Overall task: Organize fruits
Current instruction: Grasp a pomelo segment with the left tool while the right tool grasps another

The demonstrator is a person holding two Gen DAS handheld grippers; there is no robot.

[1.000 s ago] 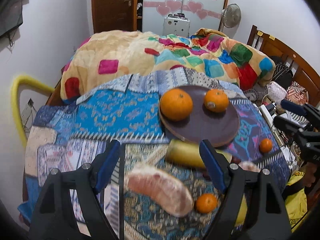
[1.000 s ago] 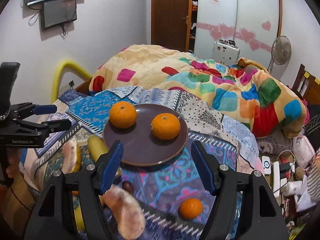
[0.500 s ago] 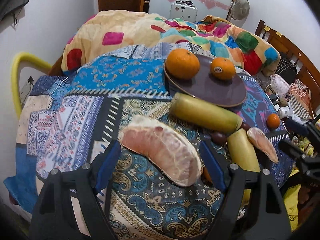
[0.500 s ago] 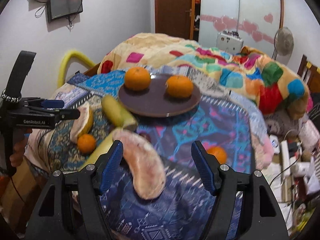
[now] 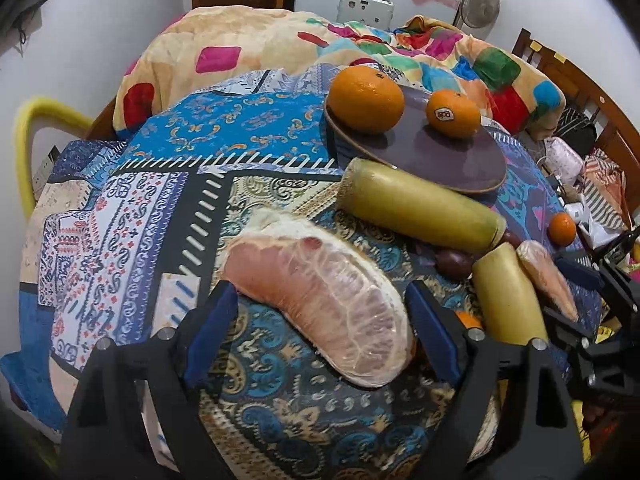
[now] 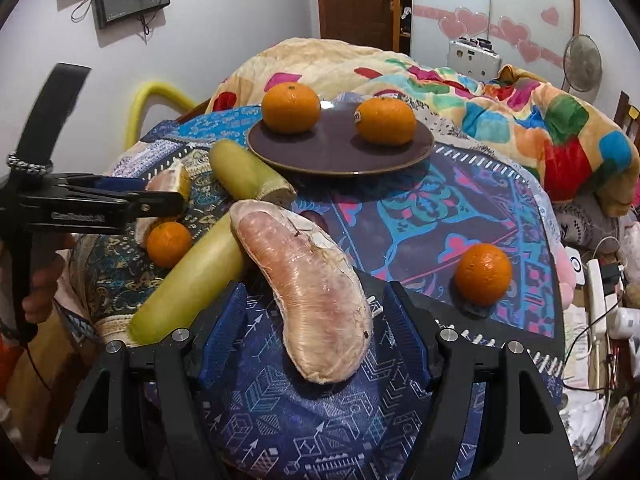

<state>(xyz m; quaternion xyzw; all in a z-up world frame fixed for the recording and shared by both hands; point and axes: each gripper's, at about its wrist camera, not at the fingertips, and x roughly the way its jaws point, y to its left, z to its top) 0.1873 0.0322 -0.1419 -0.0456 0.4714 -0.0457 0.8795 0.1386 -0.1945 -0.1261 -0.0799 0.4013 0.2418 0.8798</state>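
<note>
Patchwork cloth in blues and golds (image 5: 168, 208) is spread over the bench, with a bed under a bright patched quilt (image 6: 520, 120) seen behind it. On the cloth, a large peeled pink pomelo segment (image 5: 324, 308) is framed between the jaws of the left gripper (image 5: 322, 340); these jaws have just been opening and are spread, their blue pads not pressing on the fruit. A second peeled pink pomelo segment (image 6: 308, 292) lies between the spread jaws of the right gripper (image 6: 316, 336), with gaps visible on both sides.

Beside this second segment, touching it, a long yellow-green peeled stalk piece (image 6: 192, 284) is laid, and another such piece (image 6: 248, 176) rests near the rim of a round dark purple plate (image 6: 340, 152). Two large oranges, one (image 6: 291, 107) and another with a sticker (image 6: 386, 121), are set apart on the plate. A small orange tangerine (image 6: 483, 274) sits alone on the cloth to the right, and another (image 6: 169, 243) lies by the stalks. A small dark round fruit (image 5: 454, 262) is seen between the stalks.
</note>
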